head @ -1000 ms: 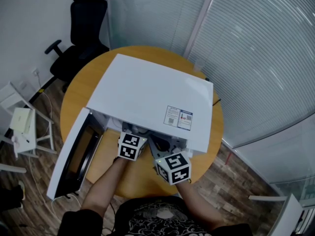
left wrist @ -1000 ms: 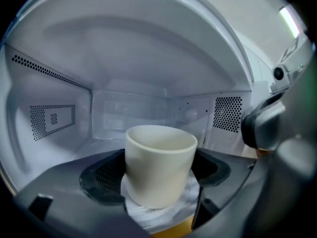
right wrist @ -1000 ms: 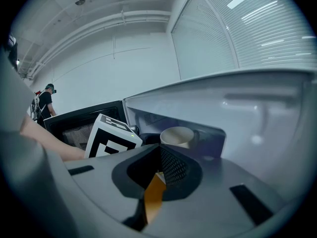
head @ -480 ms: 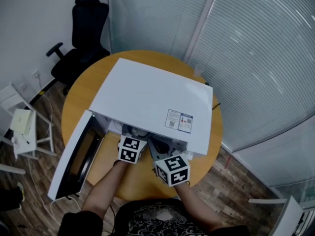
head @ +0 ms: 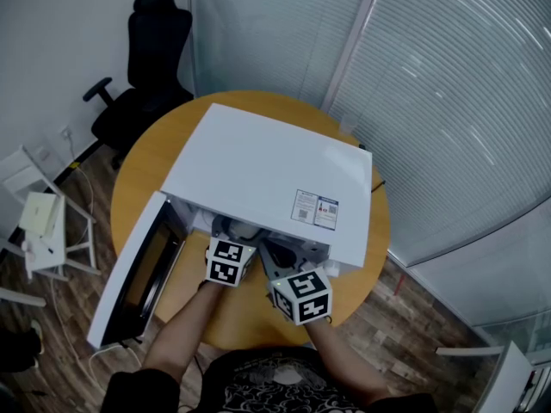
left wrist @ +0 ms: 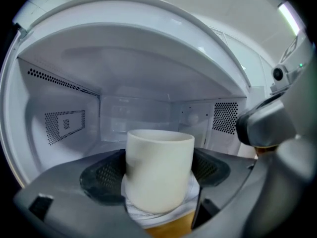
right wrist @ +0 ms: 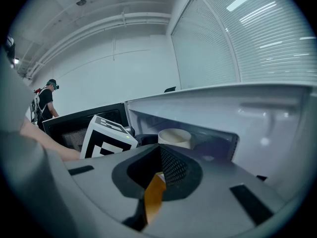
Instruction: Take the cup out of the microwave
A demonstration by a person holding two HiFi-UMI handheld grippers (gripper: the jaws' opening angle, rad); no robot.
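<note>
Now our left gripper [left wrist: 159, 182] clamps the cup [left wrist: 159, 155] at the microwave [head: 258, 162] mouth. The right gripper [right wrist: 157, 175] is closed to a slit and empty. Withdrawal remains.

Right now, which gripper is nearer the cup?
Left. The left gripper has its jaws closed on the cup at the mouth of the microwave. The right gripper sits outside, short of the cup, jaws together and holding nothing.
</note>
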